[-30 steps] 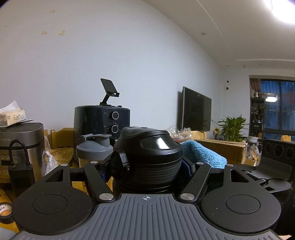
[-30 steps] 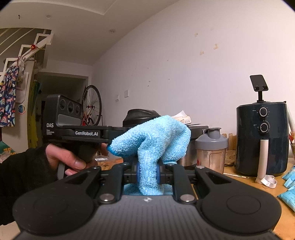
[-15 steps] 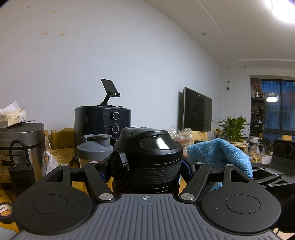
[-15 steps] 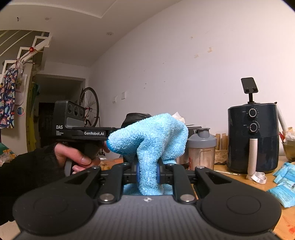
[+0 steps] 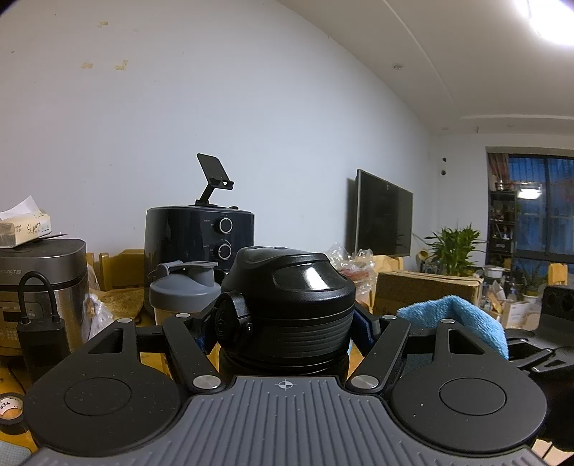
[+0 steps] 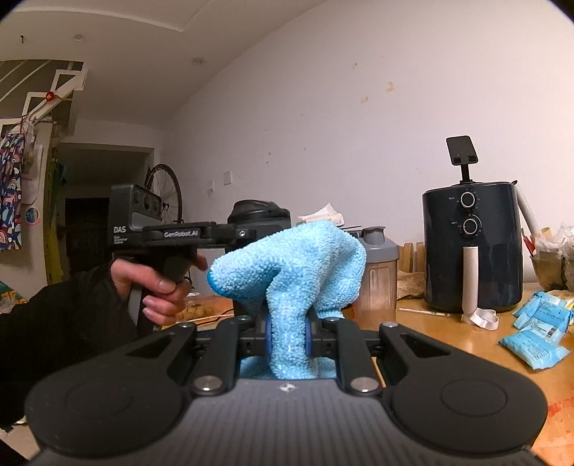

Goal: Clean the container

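You get even indoor light from a ceiling lamp [image 5: 552, 18], blown out top right in the left view. Glare patch on the black lid [image 5: 308, 277]. Window [image 5: 538, 204] dark blue. Both views sharp, fisheye bends the edges, corners vignetted black.

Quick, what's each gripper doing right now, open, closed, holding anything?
Left gripper: closed on the black bottle, just below its lid.
Right gripper: closed on the blue cloth, pinched between the jaws.
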A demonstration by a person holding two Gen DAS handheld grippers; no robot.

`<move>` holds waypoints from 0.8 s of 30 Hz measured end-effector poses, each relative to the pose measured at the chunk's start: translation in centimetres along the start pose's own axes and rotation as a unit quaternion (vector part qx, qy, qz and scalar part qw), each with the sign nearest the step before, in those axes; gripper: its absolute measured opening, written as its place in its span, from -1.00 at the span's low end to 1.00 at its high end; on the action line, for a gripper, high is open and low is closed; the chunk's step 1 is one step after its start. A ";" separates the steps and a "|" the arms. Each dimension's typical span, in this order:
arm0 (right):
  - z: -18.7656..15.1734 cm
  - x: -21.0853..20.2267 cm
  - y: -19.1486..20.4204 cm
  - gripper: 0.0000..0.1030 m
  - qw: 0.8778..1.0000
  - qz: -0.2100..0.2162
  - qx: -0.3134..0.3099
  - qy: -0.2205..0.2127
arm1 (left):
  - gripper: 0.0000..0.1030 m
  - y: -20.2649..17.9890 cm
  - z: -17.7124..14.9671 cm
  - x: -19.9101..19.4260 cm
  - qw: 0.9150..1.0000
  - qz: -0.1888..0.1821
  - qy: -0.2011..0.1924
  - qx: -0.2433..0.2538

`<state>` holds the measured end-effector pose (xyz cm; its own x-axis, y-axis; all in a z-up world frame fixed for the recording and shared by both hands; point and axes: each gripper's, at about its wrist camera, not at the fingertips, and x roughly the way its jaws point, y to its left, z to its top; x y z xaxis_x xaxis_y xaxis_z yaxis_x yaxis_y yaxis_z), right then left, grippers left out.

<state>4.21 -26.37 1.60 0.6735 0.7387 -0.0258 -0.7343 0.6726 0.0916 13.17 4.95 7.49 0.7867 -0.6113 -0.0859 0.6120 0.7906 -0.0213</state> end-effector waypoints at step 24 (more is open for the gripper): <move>-1.3 -0.3 -0.2 -0.77 1.000 -0.013 0.016 0.013 | 1.00 -0.8 0.1 -0.3 0.997 0.067 -0.027 -0.010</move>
<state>4.06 -26.68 0.27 0.6894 0.7223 -0.0545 -0.7133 0.6901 0.1224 12.41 4.49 7.69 0.8649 -0.5008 -0.0349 0.4998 0.8655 -0.0330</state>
